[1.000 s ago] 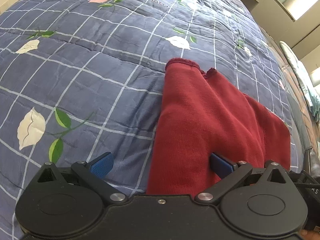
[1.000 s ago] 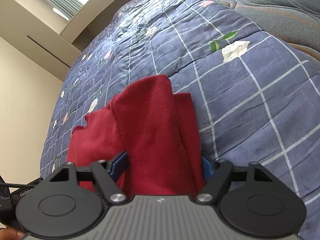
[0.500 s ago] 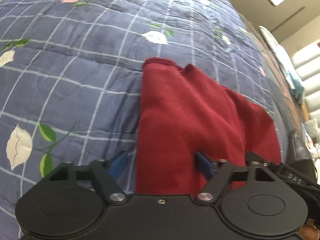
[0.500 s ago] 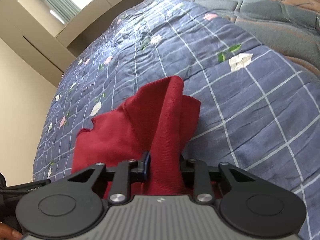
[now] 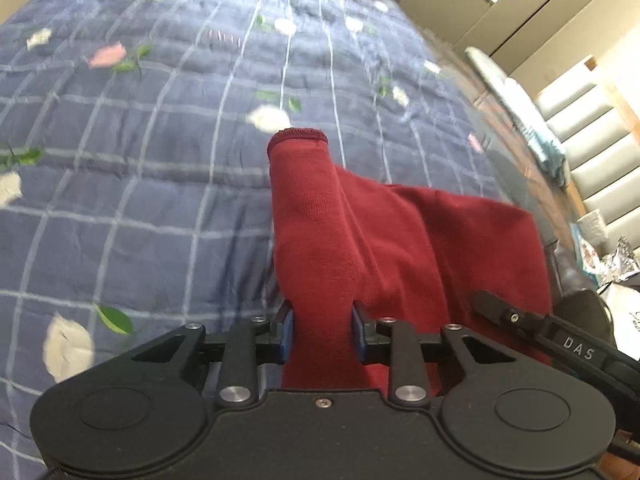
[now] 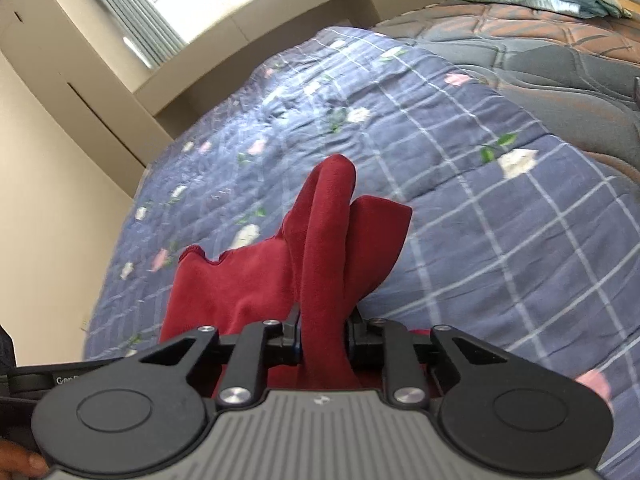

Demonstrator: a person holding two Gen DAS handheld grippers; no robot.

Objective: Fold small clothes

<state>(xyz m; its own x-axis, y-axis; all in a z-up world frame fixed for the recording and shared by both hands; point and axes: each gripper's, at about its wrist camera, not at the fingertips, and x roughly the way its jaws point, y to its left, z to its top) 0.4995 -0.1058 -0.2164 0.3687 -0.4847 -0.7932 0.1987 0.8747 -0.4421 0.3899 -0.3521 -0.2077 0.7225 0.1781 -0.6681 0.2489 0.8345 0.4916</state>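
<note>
The cloth (image 5: 320, 240) I hold is deep red all over, with a fine ribbed knit. Under it my bed's quilt (image 5: 140, 200) is slate blue, crossed by thin white lines into squares and scattered with white and pink flowers on green leaves. My left hand-held gripper (image 5: 322, 330) is black with blue pads (image 5: 286, 332).

Red garment (image 5: 316, 232): matt ribbed knit cloth. Quilt (image 5: 132, 184): stitched, soft cotton-like.

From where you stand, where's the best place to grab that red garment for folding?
Probably by its near edge, one corner per gripper, coming from the near side. The red garment lies spread on the quilt; left gripper and right gripper are closing on bunched near-edge cloth.
</note>
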